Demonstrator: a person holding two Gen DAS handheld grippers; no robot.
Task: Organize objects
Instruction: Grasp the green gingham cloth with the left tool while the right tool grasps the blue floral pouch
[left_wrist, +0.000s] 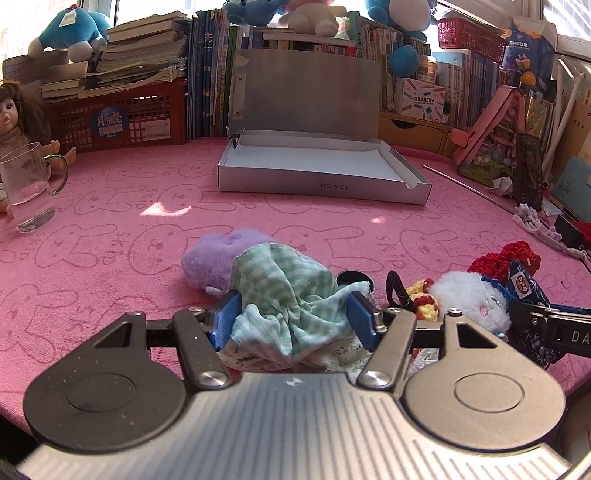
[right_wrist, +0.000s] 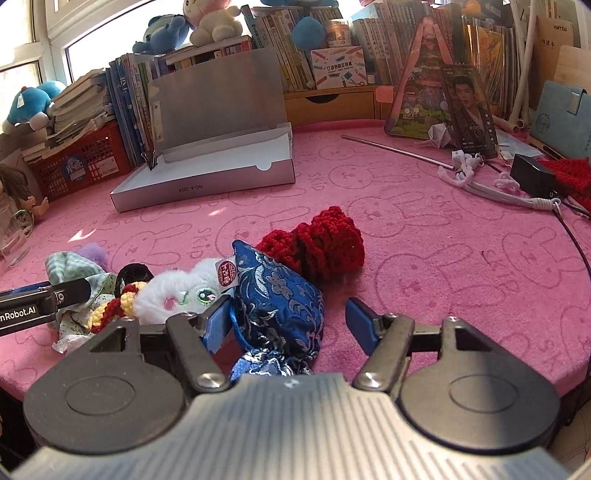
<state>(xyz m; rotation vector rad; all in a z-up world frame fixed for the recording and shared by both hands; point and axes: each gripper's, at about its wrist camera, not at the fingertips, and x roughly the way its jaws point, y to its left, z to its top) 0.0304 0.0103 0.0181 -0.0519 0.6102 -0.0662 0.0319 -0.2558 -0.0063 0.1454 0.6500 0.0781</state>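
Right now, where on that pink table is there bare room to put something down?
Bare pink cloth lies between the glass mug and the silver box, and right of the red crochet piece up to the metal rod. The box's white floor is bare too. It is crowded around the checked cloth and blue pouch.

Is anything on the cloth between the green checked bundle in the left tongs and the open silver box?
Nothing visible: bare pink rabbit-print cloth lies between the green checked fabric bundle and the open silver cardboard box. The fluffy purple toy sits left of that path.
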